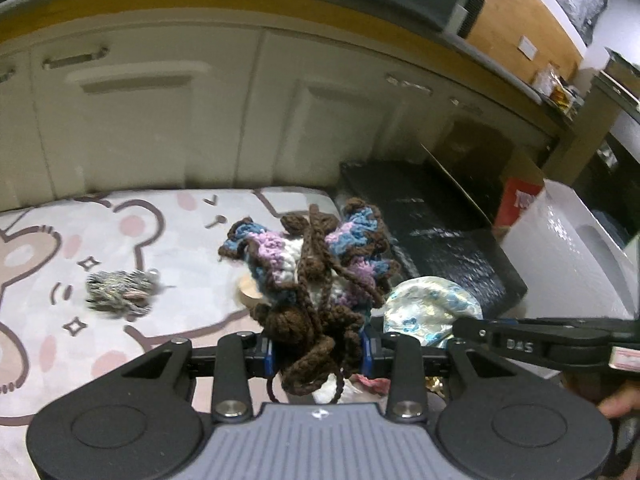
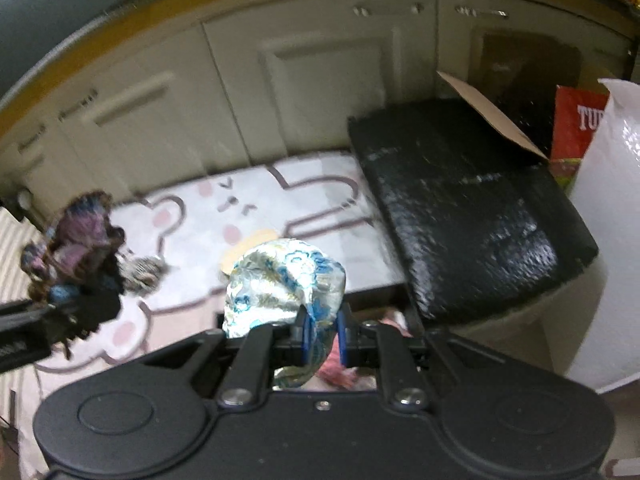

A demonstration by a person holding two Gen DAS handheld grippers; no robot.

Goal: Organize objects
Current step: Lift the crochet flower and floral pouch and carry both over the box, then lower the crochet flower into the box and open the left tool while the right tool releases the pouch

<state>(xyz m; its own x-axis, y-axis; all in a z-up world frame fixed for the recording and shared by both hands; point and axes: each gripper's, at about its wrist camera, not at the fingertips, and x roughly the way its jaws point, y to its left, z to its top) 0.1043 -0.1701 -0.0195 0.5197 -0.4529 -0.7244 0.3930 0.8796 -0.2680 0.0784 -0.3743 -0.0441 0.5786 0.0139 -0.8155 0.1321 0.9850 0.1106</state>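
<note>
The crocheted piece point(image 1: 308, 264), a bundle of brown, blue, lilac and white yarn, hangs in the air above the bear-print mat point(image 1: 132, 240), pinched between the blue pads of the left gripper point(image 1: 318, 354), which is closed on its lower strands. Just beside it, the right gripper point(image 2: 322, 338) is closed in the same way on a shiny floral cloth pouch point(image 2: 280, 280), also lifted off the mat. On the mat itself lies one more small thing, a grey striped fabric item point(image 1: 120, 292), well apart from both grippers.

I judge that the step in hand is the carrying: both things are picked up and not yet placed. The next move calls for a place to put them (the task does not name one), and for lowering each thing before the fingers open, because the loose yarn could catch on the pads.

To the right stands a black box point(image 2: 472, 216) with its lid shut, and behind it an open cardboard flap point(image 2: 492, 112); what is inside them I cannot tell.
</note>
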